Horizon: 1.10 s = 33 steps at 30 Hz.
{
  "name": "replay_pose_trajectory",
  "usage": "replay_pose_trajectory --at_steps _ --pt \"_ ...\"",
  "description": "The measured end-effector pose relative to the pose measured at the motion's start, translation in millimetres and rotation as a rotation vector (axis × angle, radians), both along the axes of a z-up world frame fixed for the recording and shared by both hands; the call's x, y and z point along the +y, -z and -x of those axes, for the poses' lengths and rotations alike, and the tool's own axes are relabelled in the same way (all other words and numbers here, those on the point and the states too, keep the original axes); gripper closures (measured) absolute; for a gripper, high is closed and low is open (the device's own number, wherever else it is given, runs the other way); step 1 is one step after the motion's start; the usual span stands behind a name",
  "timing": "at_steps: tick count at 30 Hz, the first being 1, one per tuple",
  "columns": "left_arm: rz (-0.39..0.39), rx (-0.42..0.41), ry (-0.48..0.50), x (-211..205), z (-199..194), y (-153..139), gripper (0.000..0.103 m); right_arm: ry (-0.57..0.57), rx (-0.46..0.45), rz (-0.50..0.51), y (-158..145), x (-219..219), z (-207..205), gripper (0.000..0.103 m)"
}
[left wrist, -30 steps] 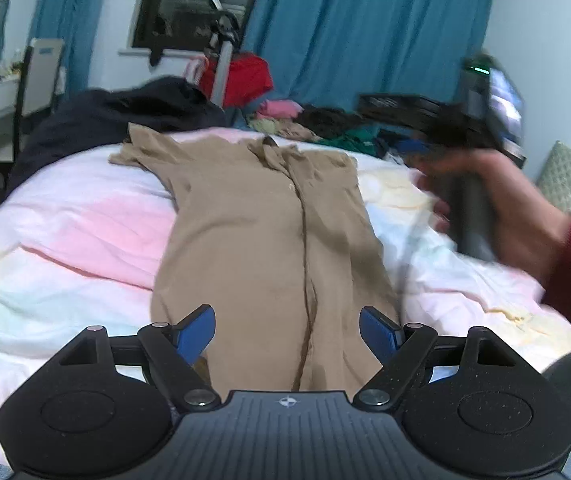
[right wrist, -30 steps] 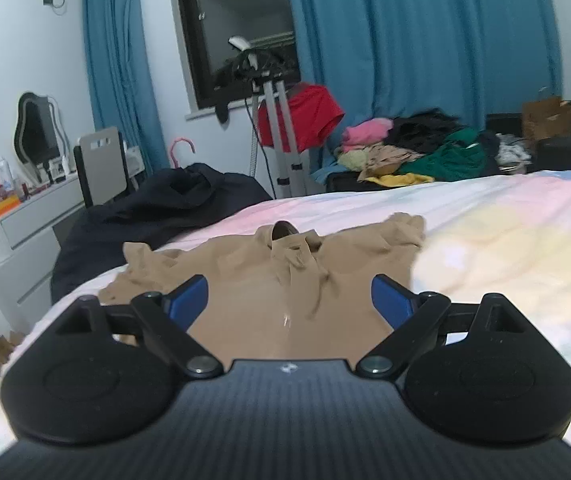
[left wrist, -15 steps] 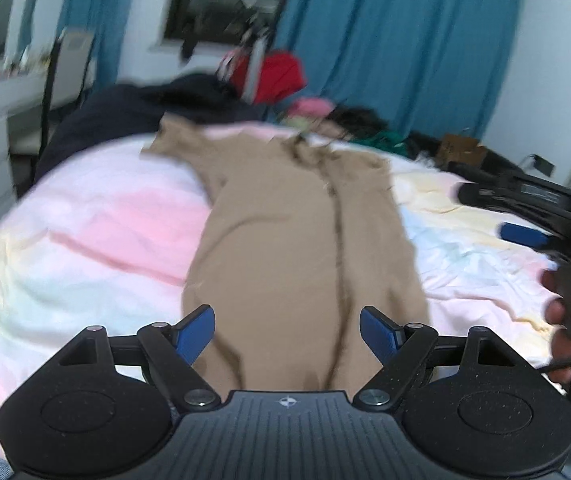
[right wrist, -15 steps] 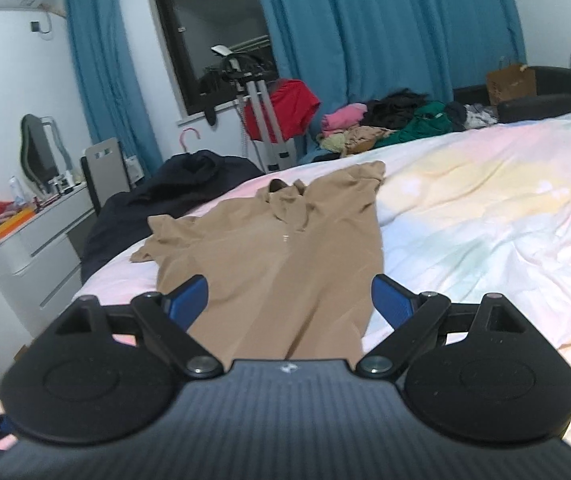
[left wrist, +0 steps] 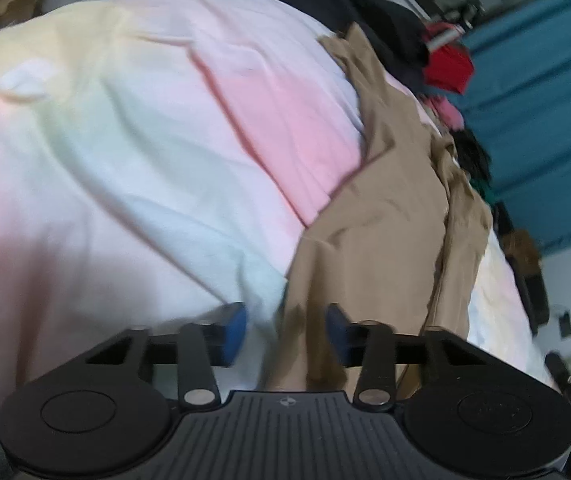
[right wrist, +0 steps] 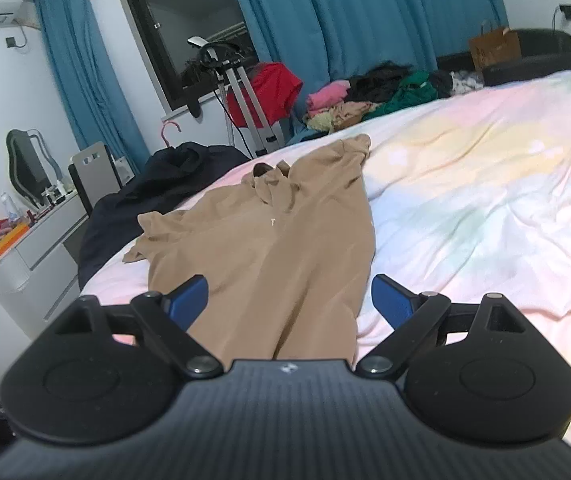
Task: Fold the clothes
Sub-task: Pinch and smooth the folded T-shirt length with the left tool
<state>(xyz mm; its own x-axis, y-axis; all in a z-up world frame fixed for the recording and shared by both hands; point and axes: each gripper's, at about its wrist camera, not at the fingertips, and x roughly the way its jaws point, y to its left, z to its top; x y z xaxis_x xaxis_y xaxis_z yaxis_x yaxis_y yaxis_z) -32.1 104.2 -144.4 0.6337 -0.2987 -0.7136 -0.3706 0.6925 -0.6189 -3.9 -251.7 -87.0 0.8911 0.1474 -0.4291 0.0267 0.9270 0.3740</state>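
A tan button-front garment (left wrist: 385, 220) lies spread lengthwise on the pastel bedsheet (left wrist: 145, 140), collar at the far end. My left gripper (left wrist: 285, 330) is rolled sideways and low over the garment's near left hem corner. Its jaws are closing, with the hem edge between the blue pads (left wrist: 237, 328); a gap still shows on both sides of the cloth. In the right wrist view the garment (right wrist: 285, 248) runs away from my right gripper (right wrist: 289, 300), which hangs open just above the near end of the cloth, holding nothing.
A dark garment heap (right wrist: 173, 184) lies at the bed's far left edge. Behind the bed are a stand with a red garment (right wrist: 273, 88) and a pile of mixed clothes (right wrist: 373, 96). A white dresser (right wrist: 33, 248) and chair (right wrist: 93, 168) stand left. Bare sheet (right wrist: 485, 200) spreads right.
My left gripper has rolled, dropped towards the garment's near left hem and narrowed its jaws around the edge. My right gripper drew back along the garment early on, then held still, jaws unchanged.
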Motion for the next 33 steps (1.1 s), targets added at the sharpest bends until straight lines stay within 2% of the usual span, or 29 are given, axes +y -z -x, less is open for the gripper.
replay_pose_trajectory --at_steps 1,2,7,9,10,11,12,13,14,15,16,20,22,23,25,26,28,30,31,32,33 --pt "0.004 0.004 -0.016 2.2 3.1 0.9 0.086 0.002 0.005 -0.008 0.7 -1.1 0.1 0.013" --pt "-0.005 0.005 -0.021 1.9 4.8 0.4 0.093 0.004 0.007 -0.014 1.3 -1.8 0.3 0.013" --pt "-0.064 0.035 0.030 -12.2 1.7 1.0 0.095 -0.001 0.025 -0.027 4.9 -2.3 -0.7 0.013" --pt "-0.070 0.041 0.071 -16.7 -1.9 2.0 0.082 -0.011 0.034 -0.023 6.7 0.3 -0.9 0.013" --pt "-0.070 0.024 0.098 -20.1 -3.6 1.0 0.063 -0.018 0.037 -0.020 7.3 1.8 -0.9 0.013" --pt "-0.074 0.007 0.127 -24.1 -5.1 -0.4 0.052 -0.026 0.041 -0.016 7.8 3.8 -1.4 0.013" --pt "-0.098 -0.013 0.160 -30.3 -5.8 -3.5 0.051 -0.034 0.043 -0.011 8.3 5.8 -1.6 0.013" --pt "-0.132 -0.023 0.187 -36.8 -6.7 -5.1 0.055 -0.042 0.046 -0.005 8.9 8.1 -1.9 0.013" --pt "-0.163 -0.033 0.212 -42.7 -6.7 -6.6 0.076 -0.055 0.051 0.003 10.0 11.5 -2.3 0.013" --pt "-0.198 -0.043 0.246 -50.1 -7.4 -8.3 0.092 -0.065 0.056 0.011 11.2 14.3 -2.6 0.013" --pt "-0.240 -0.058 0.281 -58.3 -7.5 -10.6 0.100 -0.074 0.061 0.018 12.7 17.2 -2.7 0.013" --pt "-0.568 -0.200 0.443 -106.3 2.3 -33.5 0.102 -0.098 0.079 0.044 17.3 26.7 -2.8 0.013" --pt "-0.776 -0.301 0.555 -140.5 11.4 -42.1 0.102 -0.095 0.086 0.040 17.8 26.2 -3.8 0.013" --pt "-0.850 -0.341 0.610 -156.3 14.8 -43.0 0.102 -0.093 0.090 0.036 18.1 25.5 -4.4 0.013" --pt "-0.919 -0.392 0.707 -182.6 17.4 -40.5 0.102 -0.078 0.106 0.003 19.7 19.1 -6.5 0.013" --pt "-0.906 -0.403 0.743 -189.5 15.1 -37.9 0.102 -0.070 0.114 -0.013 20.5 15.9 -7.5 0.013" --pt "-0.834 -0.418 0.804 -197.6 5.9 -30.0 0.100 -0.046 0.128 -0.036 21.3 9.4 -9.8 0.013" --pt "-0.774 -0.416 0.810 -196.8 -2.8 -22.0 0.091 -0.016 0.130 -0.045 21.2 3.3 -9.8 0.013" --pt "-0.743 -0.414 0.800 -193.2 -5.1 -20.4 0.085 -0.006 0.130 -0.051 20.9 0.6 -9.7 0.013" --pt "-0.708 -0.416 0.780 -187.1 -5.7 -21.4 0.071 -0.001 0.129 -0.061 21.1 -2.2 -9.1 0.013" --pt "-0.670 -0.421 0.757 -180.2 -5.3 -23.1 0.061 0.004 0.129 -0.072 21.2 -4.8 -8.7 0.013"
